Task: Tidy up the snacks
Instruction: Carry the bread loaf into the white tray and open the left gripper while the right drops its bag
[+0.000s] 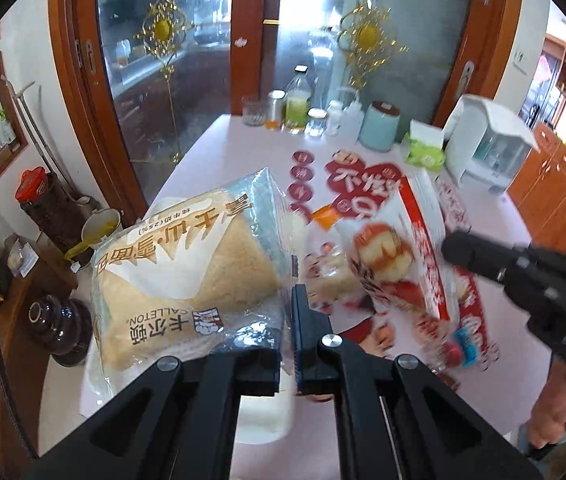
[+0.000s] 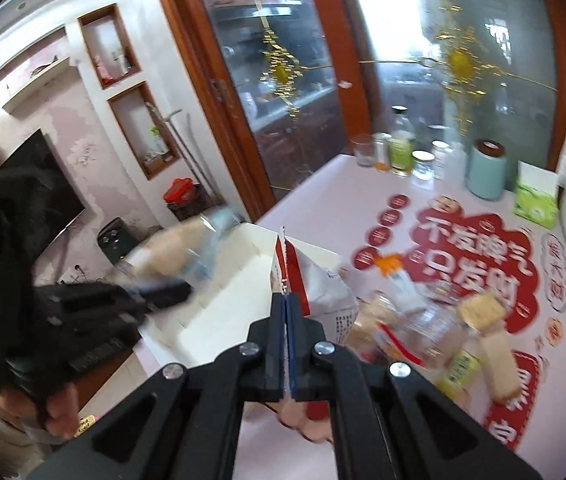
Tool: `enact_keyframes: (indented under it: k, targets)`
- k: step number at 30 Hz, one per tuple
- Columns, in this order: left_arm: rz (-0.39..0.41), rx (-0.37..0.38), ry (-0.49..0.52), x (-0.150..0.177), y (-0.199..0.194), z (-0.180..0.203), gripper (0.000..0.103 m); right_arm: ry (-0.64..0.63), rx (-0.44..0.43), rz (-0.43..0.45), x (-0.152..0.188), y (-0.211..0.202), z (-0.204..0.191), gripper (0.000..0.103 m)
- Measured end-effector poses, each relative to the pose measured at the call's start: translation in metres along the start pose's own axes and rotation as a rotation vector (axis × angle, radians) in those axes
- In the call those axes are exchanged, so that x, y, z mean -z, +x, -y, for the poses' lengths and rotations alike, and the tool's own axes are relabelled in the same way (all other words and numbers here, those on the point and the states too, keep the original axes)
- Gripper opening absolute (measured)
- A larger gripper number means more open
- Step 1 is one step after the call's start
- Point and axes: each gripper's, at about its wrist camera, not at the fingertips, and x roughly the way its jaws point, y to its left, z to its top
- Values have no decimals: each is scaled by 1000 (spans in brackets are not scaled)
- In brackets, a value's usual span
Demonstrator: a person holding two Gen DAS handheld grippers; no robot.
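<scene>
Right gripper: jaws pressed together on the serrated edge of a red and white snack bag.
Left gripper: blurred, at the left, holding a bread bag.
White tray: beneath both bags, on the pink table.
Loose snacks: lying right of the tray.

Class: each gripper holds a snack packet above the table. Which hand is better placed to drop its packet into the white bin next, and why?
Left, probably. The left gripper holds the bread packet almost above the white bin; the right gripper holds the red-and-white packet at the bin's table-side edge.
</scene>
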Motion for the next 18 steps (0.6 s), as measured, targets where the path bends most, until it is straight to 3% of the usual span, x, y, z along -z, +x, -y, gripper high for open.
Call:
enact_keyframes:
  k: [5,7,9,10,12,14,18]
  targets:
    - [-91,23,16,-1,31,-50,5,-15,3,-35,-14,48,-40,1]
    - [-143,29,27,0,44,-65,17,-9,16,-66,-17,70,-52,2]
    - [-170,2,59,1,54,-74,47,22,16,-85,-16,86,-57,2]
    - [-170,-4,78,2,58,-79,53,33,21,-89,-15,91,-59,4]
    - [-161,0,102,2,60,-82,74,46,49,-92,-12,100,-63,14]
    - [-129,-11,130,1,58,-84,80,51,92,-84,-8,103,-67,36]
    - [-105,-3,167,-2,57,-83,81,53,154,-76,-1,100,-72,38]
